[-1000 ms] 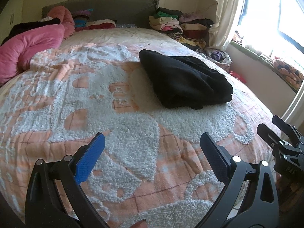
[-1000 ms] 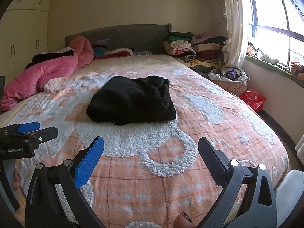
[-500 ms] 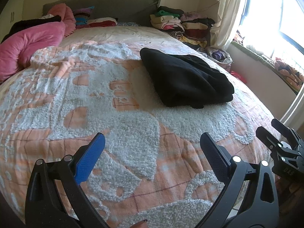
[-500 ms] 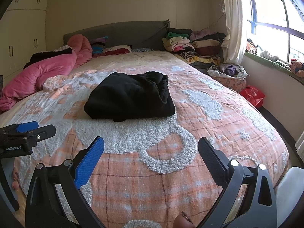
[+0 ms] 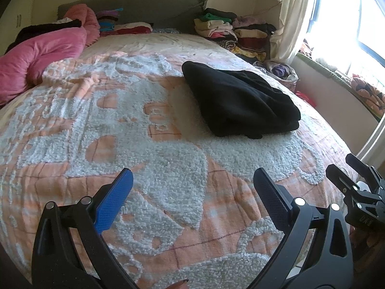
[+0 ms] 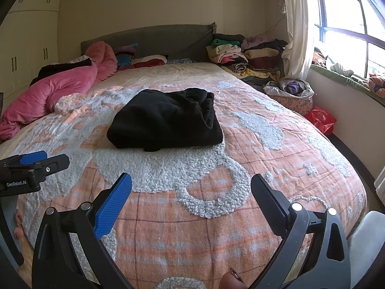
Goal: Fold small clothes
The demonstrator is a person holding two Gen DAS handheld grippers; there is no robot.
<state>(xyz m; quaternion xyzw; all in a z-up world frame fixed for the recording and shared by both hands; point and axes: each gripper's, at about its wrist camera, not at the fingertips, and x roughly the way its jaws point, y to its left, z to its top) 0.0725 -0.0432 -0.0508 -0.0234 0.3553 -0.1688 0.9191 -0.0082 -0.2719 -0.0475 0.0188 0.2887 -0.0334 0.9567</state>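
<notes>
Right wrist view: black garment lies folded mid-bed on the orange bedspread, well ahead of both tongs. Left tongs and right tongs spread, empty. Fold looks done; next probably fetch another piece.

garment: plain black | bedspread: orange plaid with white tufted shapes | comforter: pink | headboard: grey-green | bag: red | left gripper: black, one pad blue
</notes>
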